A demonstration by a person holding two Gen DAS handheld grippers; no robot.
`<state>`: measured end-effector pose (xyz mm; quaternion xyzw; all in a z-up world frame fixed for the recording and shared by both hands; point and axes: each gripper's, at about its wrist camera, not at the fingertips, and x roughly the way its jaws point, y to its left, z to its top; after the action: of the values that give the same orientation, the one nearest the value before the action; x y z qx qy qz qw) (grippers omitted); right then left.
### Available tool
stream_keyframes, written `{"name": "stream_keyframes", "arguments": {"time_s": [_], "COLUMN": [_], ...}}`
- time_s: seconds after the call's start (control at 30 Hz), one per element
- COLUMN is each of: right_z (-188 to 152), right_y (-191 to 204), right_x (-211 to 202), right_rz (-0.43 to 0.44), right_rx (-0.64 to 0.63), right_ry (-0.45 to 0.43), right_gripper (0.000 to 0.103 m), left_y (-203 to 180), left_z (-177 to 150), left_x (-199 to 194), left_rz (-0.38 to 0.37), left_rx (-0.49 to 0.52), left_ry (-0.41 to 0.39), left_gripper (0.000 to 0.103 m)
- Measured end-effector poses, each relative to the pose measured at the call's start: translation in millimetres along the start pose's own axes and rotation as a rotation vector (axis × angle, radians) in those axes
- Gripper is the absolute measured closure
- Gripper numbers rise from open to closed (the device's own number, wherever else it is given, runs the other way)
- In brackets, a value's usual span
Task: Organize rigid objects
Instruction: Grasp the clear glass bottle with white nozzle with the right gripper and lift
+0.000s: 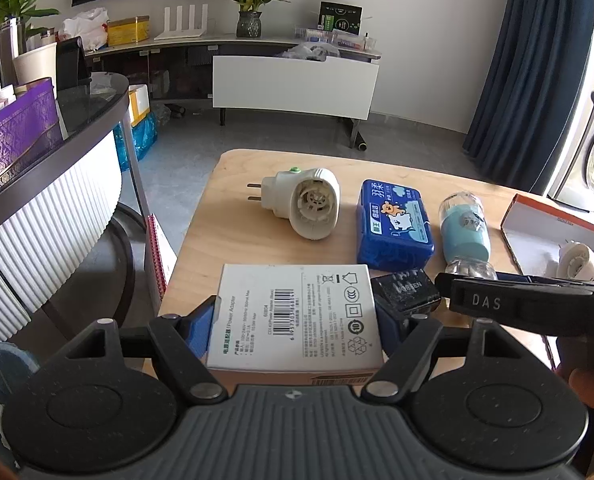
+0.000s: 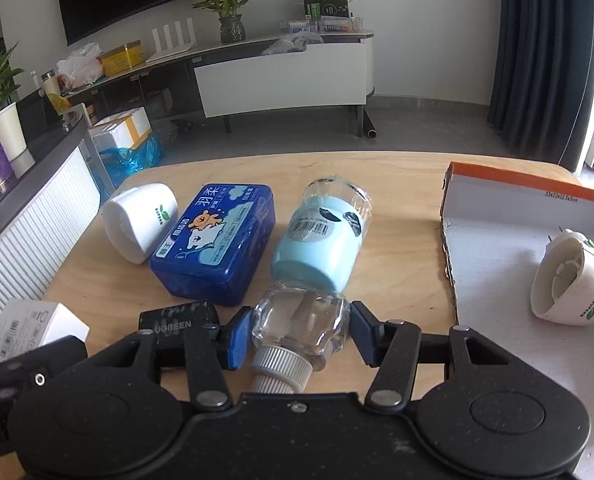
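My left gripper is shut on a white power-adapter box, its blue pads pressed against the box's two sides just above the wooden table. My right gripper is shut on the clear shoulder of a lying bottle with a light-blue sleeve and a white cap toward the camera. Between the grippers lies a black UGREEN adapter. Farther back on the table are a blue plastic case and a white plug-in device.
An open cardboard box with an orange rim sits at the table's right and holds a second white plug-in device. A dark round counter stands to the left. Beyond the table's far edge is grey floor and a low white TV bench.
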<state>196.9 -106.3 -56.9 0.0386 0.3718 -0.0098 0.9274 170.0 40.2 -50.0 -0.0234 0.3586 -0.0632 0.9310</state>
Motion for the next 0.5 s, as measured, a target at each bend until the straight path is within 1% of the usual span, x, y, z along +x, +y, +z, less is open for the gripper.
{"name": "stream_keyframes", "arguments": {"time_s": [0.07,0.17,0.27,0.43,0.5], "right_z": [-1.0,-3.0,-2.3,-1.5,-1.9], "right_y": [-1.0,-2.8,-0.1,-4.2,-7.2], "right_x": [-1.7,-11.4,-27.0,-56.0,-68.5], "right_rz": [0.002,0.03,0.035,0.06,0.068], "right_rx": [0.001,0.015,-0.016,-0.008,0.002], "right_ry": [-0.005,-0.025,-0.041,-0.055,-0.067], "right_gripper": [0.041,0.041,0.041,0.041,0.041], "left_y": [-1.0,-2.6,-5.0,-9.6,-12.5], "left_z": [-0.6,-0.6,-1.1,2.0,3.9], "left_x": [-1.0,-2.5,-5.6,-17.7,-26.4], "left_rz": [0.002,0.001,-0.003,-0.017,-0.033], "left_rx": [0.004,0.008,0.016,0.014,0.001], "left_ry": [-0.006,-0.015,-0.024,-0.041,-0.052], "left_gripper": [0.025,0.025,0.025,0.025,0.025]}}
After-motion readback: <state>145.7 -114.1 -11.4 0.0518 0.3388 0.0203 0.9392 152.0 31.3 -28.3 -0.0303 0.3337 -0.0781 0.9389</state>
